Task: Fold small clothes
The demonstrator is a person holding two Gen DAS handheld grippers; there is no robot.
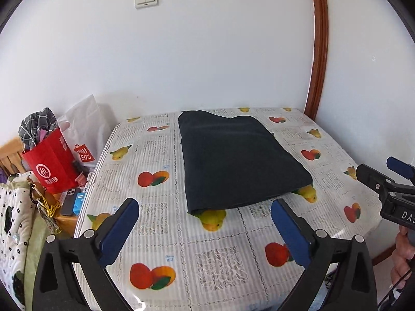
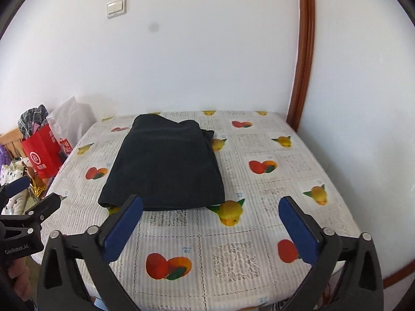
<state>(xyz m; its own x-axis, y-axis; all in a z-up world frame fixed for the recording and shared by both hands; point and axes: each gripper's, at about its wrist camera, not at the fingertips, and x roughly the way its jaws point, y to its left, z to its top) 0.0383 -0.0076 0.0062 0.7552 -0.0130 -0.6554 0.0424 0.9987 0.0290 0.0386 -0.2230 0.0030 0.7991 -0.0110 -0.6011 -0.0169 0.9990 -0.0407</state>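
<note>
Dark navy folded cloth garment (image 1: 240, 160) lies flat on the table with the fruit-print plastic tablecloth (image 1: 207, 259), toward the far side near the white wall (image 1: 207, 51), as a neat rectangle with the fold edge facing the cameras. Left gripper (image 1: 205, 230): blue-padded jaws spread wide, nothing between them, hanging above the tablecloth short of the garment's near edge. Right gripper (image 2: 211, 230): same, jaws wide apart, empty, clear of the cloth; its left finger overlaps the garment's near corner in the right wrist view only. Neither pad touches the fabric. Each gripper shows at the edge of the other's view. Red paper shopping bag (image 1: 50, 165) and a white plastic bag (image 1: 85, 127) sit left of the table. Brown wooden door trim (image 1: 317, 51) at right.
</note>
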